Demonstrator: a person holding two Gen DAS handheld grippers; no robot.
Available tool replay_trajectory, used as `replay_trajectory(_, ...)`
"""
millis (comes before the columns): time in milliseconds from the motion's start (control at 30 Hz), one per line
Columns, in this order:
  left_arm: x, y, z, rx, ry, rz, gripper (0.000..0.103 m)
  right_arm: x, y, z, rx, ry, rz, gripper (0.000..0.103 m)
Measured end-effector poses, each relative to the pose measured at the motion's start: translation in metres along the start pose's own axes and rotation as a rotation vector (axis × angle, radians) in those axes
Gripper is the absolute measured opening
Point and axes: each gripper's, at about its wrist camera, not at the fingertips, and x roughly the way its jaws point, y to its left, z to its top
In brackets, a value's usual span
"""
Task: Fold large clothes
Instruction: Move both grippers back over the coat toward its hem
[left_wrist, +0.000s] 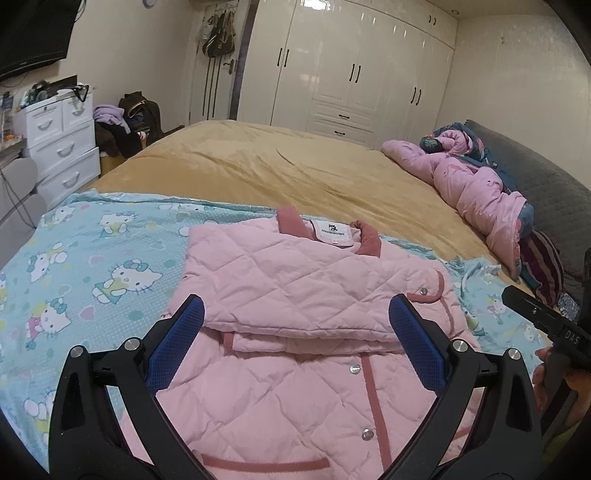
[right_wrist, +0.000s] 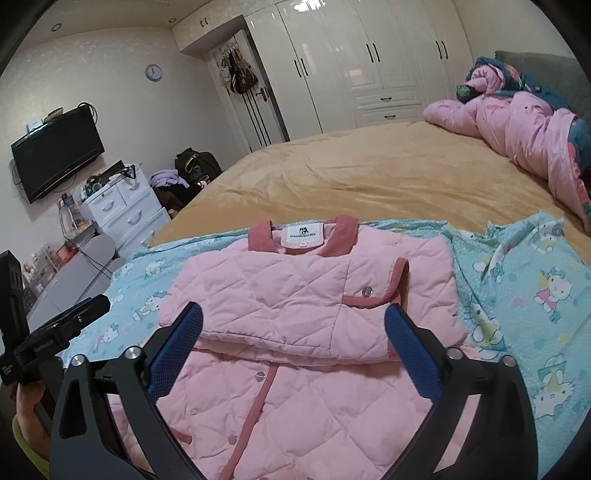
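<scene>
The pink quilted jacket with dusty-rose trim (left_wrist: 295, 280) lies on the pale blue cartoon-print sheet (left_wrist: 92, 266) spread over the tan bed (left_wrist: 295, 166). Its sleeves appear folded across the chest, so I judge the task partly done: the lower half remains unfolded. My left tool (left_wrist: 295, 339) and right tool (right_wrist: 293, 343) both hover over the jacket, released, jaws spread, grasping nothing. The jacket's hem is cut off beneath my tools, and its back is hidden.

Jacket (left_wrist: 295, 280) lies on sheet (left_wrist: 92, 266), quilt (left_wrist: 476, 184) behind right.
</scene>
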Motion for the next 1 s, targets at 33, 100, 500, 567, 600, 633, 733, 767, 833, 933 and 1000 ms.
replay_trajectory(33, -0.003, -0.001, 0.000, 0.003, -0.004, 0.003, 0.094, -0.002, 0.001, 0.000, 0.000, -0.003, 0.001, 0.099)
replay_trajectory(100, -0.008, -0.001, -0.001, 0.008, -0.008, 0.006, 0.094, -0.008, 0.002, 0.000, -0.002, -0.009, 0.009, 0.099)
replay_trajectory(500, -0.039, -0.003, -0.013, 0.000, -0.024, -0.018, 0.094, -0.037, 0.010, -0.004, -0.015, -0.034, 0.039, 0.099)
replay_trajectory(567, -0.044, -0.003, -0.015, 0.001, -0.025, -0.016, 0.094, -0.042, 0.010, -0.005, -0.015, -0.039, 0.043, 0.099)
replay_trajectory(600, -0.046, -0.003, -0.017, 0.003, -0.027, -0.014, 0.094, -0.044, 0.010, -0.005, -0.015, -0.040, 0.045, 0.099)
replay_trajectory(633, -0.049, -0.003, -0.018, 0.003, -0.029, -0.012, 0.094, -0.047, 0.011, -0.006, -0.016, -0.041, 0.044, 0.099)
replay_trajectory(733, -0.056, -0.002, -0.021, 0.004, -0.032, -0.008, 0.094, -0.054, 0.012, -0.009, -0.026, -0.040, 0.044, 0.099)
replay_trajectory(767, -0.058, -0.002, -0.022, 0.005, -0.032, -0.004, 0.094, -0.056, 0.013, -0.010, -0.028, -0.040, 0.045, 0.099)
replay_trajectory(833, -0.064, -0.002, -0.026, 0.009, -0.034, 0.002, 0.094, -0.060, 0.013, -0.013, -0.032, -0.039, 0.046, 0.099)
replay_trajectory(933, -0.070, 0.000, -0.030, 0.009, -0.034, 0.011, 0.094, -0.065, 0.014, -0.017, -0.033, -0.034, 0.052, 0.099)
replay_trajectory(1000, -0.075, 0.001, -0.033, 0.010, -0.033, 0.018, 0.094, -0.069, 0.014, -0.020, -0.035, -0.034, 0.055, 0.099)
